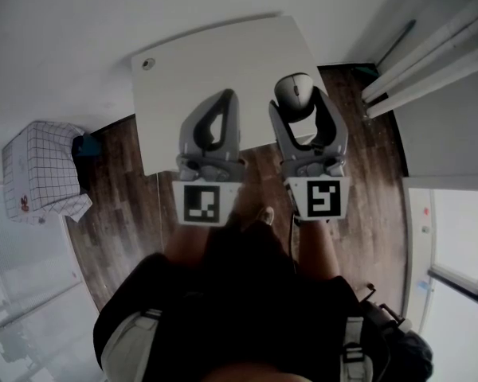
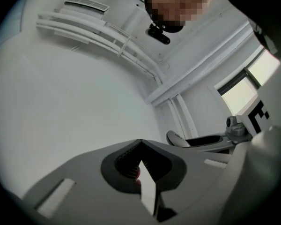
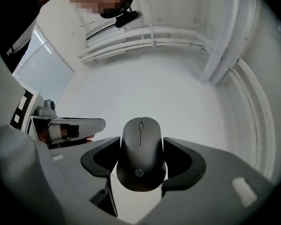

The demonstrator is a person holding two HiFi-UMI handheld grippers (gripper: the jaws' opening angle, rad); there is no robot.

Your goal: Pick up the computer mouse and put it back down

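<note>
Dark grey computer mouse (image 3: 141, 153), scroll wheel on top and small logo near its rear, top side up, nose pointing away from the right gripper view's camera, clamped by both sides between the right gripper (image 3: 141, 142) jaws, over the white table (image 1: 223, 62) near-right corner.

The grey left claw (image 1: 225, 95) has its jaws closed tip to tip, with nothing between them. Just right of it, the grey right claw (image 1: 296, 102) clamps a dark grey computer mouse (image 3: 140, 151) by its sides. Both claws point away from the person, side by side.
</note>
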